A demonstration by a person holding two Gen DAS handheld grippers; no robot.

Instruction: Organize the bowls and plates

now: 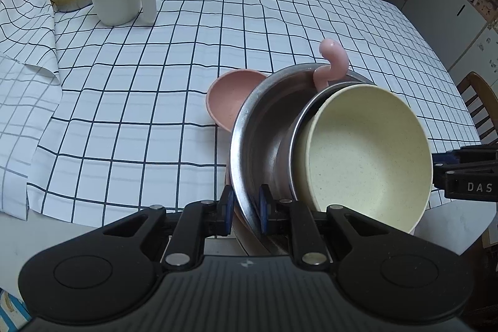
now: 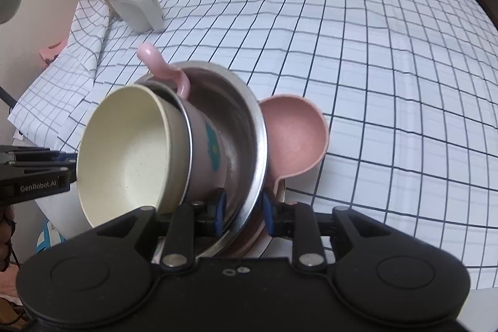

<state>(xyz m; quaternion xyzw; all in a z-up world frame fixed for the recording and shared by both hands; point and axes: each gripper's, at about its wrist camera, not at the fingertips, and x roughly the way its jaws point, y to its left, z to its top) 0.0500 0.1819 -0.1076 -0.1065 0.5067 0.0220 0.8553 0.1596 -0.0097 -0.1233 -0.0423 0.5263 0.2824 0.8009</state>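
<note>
Checked worktop (image 1: 140,114) carrying all; steel bowl (image 1: 255,126) taken as landmark, tilted steeply on edge near the front edge. Nested inside it: pink handled cup (image 2: 205,151), with cream bowl (image 1: 367,157) seated in the cup's mouth, openings facing sideways. Behind the steel bowl, touching or just beside: pink bowl (image 1: 232,101), also tipped. Left gripper (image 1: 246,207) clamped narrowly on the steel rim at the near side. Right gripper (image 2: 241,207) straddling the same rim from the opposite side, fingers parted, pads seemingly clear. Rim edge-on between both; left hand probably bearing the stack.
</note>
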